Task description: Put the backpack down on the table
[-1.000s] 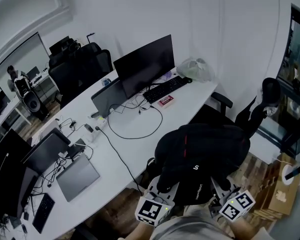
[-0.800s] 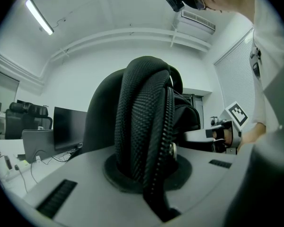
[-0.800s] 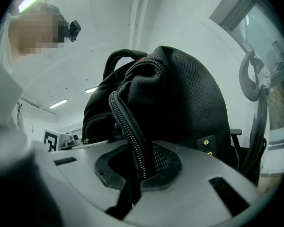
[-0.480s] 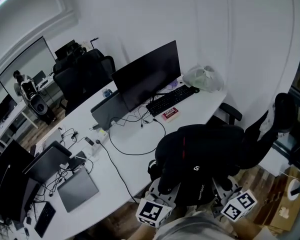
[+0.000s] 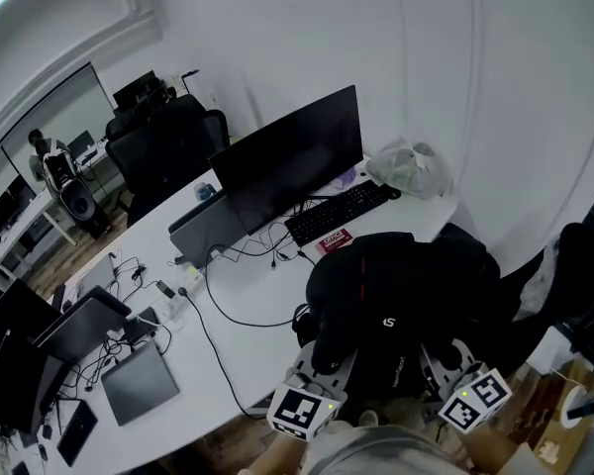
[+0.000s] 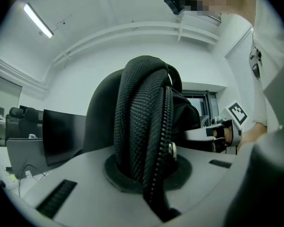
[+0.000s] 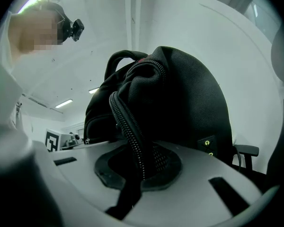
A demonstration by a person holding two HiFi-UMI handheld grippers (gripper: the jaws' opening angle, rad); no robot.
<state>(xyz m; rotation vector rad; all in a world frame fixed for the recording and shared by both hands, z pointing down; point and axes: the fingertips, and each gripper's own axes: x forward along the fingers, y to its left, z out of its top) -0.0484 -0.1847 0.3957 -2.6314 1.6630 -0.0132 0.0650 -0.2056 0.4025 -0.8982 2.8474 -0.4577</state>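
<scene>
A: Where is the backpack (image 5: 396,305)?

B: It is held off the bench (image 5: 247,300), by its near edge. The left gripper (image 6: 144,174) and right gripper (image 7: 139,167) have their jaws clamped on its zippered folds, so its weight is shared.

Black monitor (image 5: 292,156), keyboard (image 5: 339,213), closed laptop (image 5: 139,382), plastic bag (image 5: 408,169)

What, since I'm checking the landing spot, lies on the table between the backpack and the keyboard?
In the head view, a small red-and-white packet lies just before the keyboard; the rest is white table up to the backpack.
</scene>
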